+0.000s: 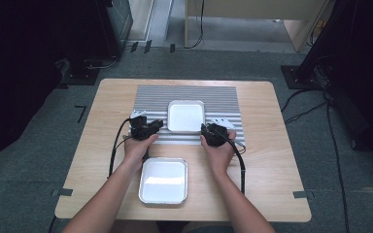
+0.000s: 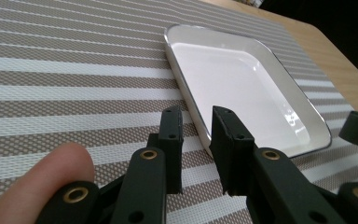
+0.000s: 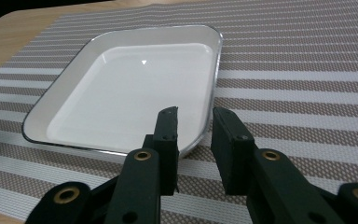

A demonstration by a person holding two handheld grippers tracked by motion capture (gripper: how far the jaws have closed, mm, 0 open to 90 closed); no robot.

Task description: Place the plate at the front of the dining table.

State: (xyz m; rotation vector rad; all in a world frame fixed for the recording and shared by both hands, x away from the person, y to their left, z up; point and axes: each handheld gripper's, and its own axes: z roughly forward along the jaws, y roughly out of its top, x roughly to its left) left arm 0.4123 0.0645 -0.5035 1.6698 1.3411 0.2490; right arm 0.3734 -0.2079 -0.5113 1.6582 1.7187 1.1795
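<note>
**2 grippers at the rim corners of the far tray**

Far white tray [image 1: 186,116] sits flat on the striped placemat [image 1: 150,94], mid-table; a gripper flanks each near corner. Left gripper [image 1: 151,127]: jaws part open, straddling the near-left rim corner in the left gripper view, pads not clearly pressing, nothing lifted. Right gripper [image 1: 206,130]: same, jaws part open around the near-right rim corner, no firm grip seen.

Handling, judged: looks like enamel or glazed ware, rigid, glossy, so slippery; moderate weight, could chip if dropped. Thin raised rim with a dark edge line is the only hold; pinch it at opposite corners, 1 jaw inside and 1 outside, and lift level with both hands.

Count: 2 white trays (near tray [image 1: 163,180] on bare wooden table [image 1: 272,160], by the person's forearms), 1 placemat, 2 grippers.
</note>
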